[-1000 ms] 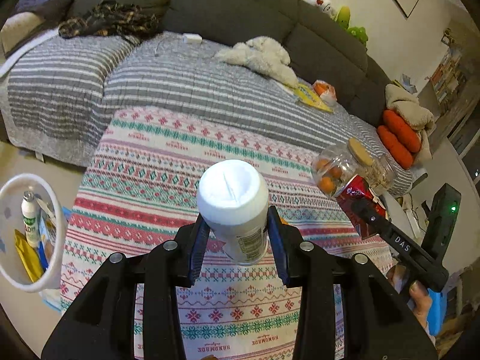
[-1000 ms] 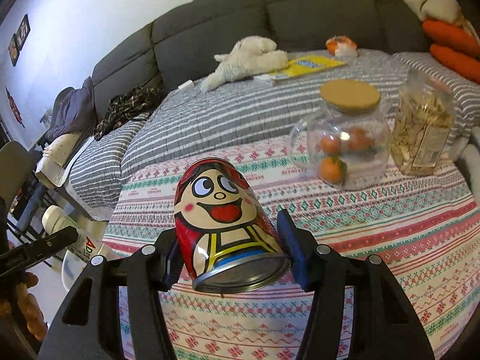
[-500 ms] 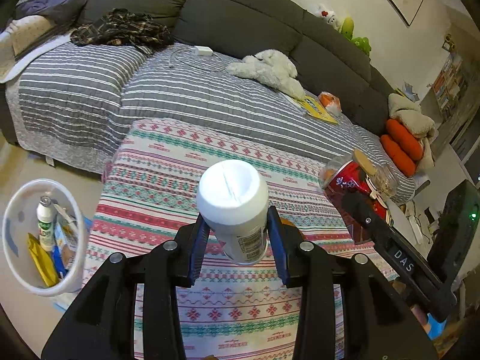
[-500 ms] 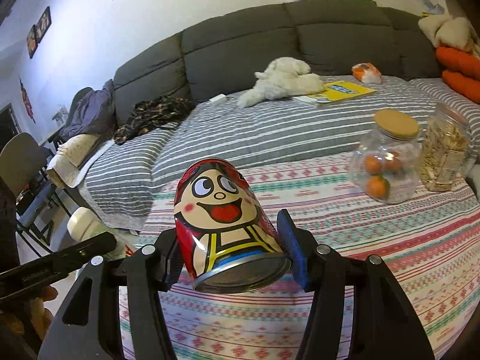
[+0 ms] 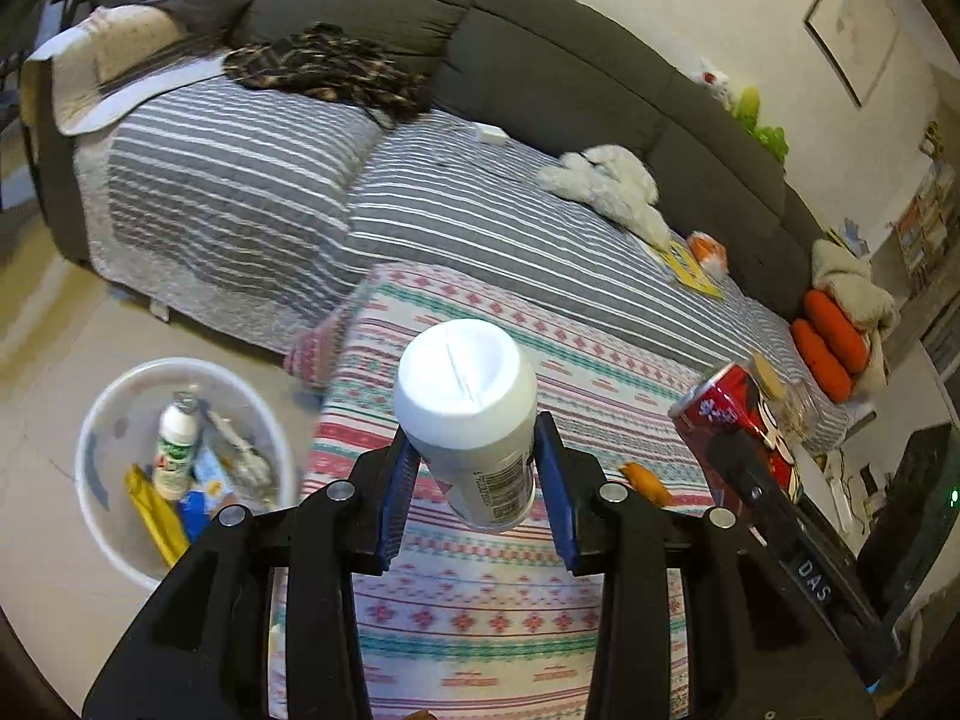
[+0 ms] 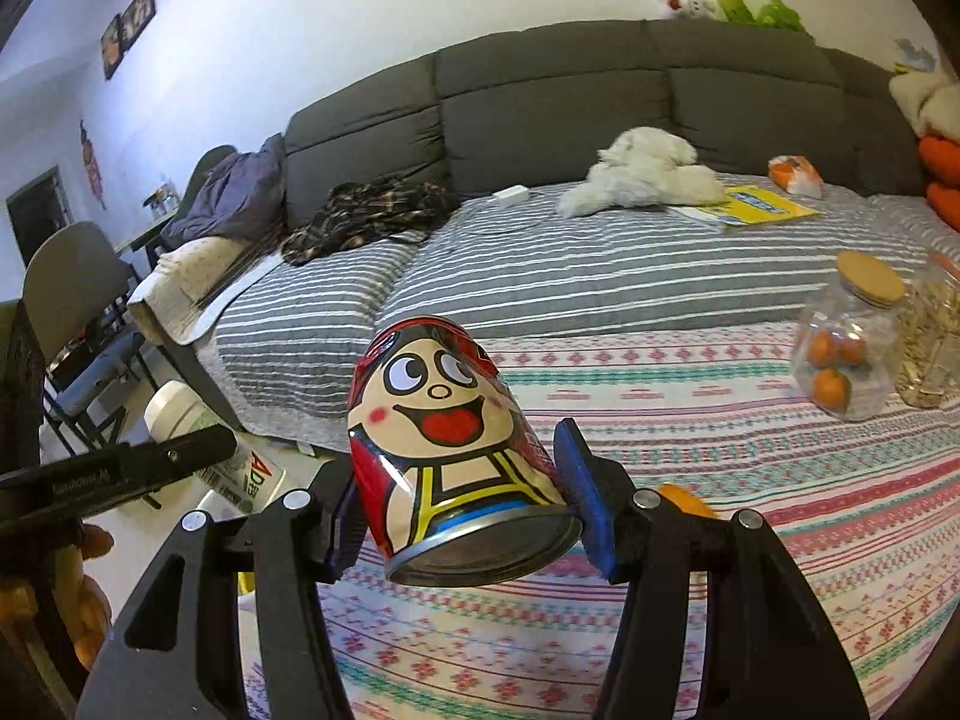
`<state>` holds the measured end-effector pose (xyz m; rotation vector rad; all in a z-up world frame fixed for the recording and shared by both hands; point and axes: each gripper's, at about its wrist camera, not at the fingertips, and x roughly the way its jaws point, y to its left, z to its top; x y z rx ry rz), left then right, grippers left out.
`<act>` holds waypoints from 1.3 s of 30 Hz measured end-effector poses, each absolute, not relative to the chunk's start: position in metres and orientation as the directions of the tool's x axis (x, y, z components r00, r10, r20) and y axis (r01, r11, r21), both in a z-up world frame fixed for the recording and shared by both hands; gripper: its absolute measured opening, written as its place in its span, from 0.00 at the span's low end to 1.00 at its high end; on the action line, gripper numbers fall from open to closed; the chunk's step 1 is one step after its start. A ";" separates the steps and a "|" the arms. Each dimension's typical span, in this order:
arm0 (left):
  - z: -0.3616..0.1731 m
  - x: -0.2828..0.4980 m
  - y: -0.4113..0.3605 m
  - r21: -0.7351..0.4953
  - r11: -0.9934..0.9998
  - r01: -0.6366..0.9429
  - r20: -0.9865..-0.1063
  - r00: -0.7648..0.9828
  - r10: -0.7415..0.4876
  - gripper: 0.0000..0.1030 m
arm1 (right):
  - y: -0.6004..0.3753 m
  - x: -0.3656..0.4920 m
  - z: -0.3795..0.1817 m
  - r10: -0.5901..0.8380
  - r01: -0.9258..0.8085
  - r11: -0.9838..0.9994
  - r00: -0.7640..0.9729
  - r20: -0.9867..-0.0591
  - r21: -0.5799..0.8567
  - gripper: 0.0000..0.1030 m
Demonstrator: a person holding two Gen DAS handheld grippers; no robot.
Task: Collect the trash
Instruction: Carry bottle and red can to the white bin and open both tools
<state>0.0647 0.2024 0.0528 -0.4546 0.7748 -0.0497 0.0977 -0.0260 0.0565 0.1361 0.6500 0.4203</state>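
Observation:
My left gripper (image 5: 477,495) is shut on a white plastic bottle (image 5: 471,414) and holds it above the left part of the patterned tablecloth (image 5: 480,600). My right gripper (image 6: 462,510) is shut on a red can with a cartoon face (image 6: 444,438), held above the table. The can also shows in the left wrist view (image 5: 738,426), and the bottle in the right wrist view (image 6: 204,444). A white trash bin (image 5: 114,516) with several pieces of trash in it stands on the floor, left of the table.
A glass jar of oranges (image 6: 852,348) and a jar of snacks (image 6: 936,348) stand at the table's right. A small orange item (image 5: 645,480) lies on the cloth. A grey sofa with a striped cover (image 5: 480,198) is behind; a chair (image 6: 78,312) stands at far left.
Both grippers have drawn back and swung left with their loads. The trash bin has come further into the left wrist view, and the jars have shifted right and farther away.

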 end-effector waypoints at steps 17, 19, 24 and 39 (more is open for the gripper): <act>0.050 0.028 0.321 -0.378 0.864 -0.334 -0.714 0.699 -0.041 0.36 | 0.107 0.075 0.059 0.565 -0.495 0.820 0.614 -0.552 0.288 0.55; 0.045 0.028 0.334 -0.376 0.853 -0.363 -0.731 0.681 -0.032 0.40 | 0.118 0.075 0.055 0.572 -0.502 0.813 0.600 -0.559 0.294 0.55; 0.045 0.015 0.371 -0.446 0.790 -0.421 -0.714 0.699 -0.030 0.52 | 0.149 0.075 0.042 0.583 -0.520 0.801 0.565 -0.583 0.297 0.55; 0.066 -0.024 0.420 -0.482 0.700 -0.528 -0.666 0.739 0.099 0.55 | 0.225 0.078 0.007 0.588 -0.581 0.770 0.484 -0.648 0.264 0.57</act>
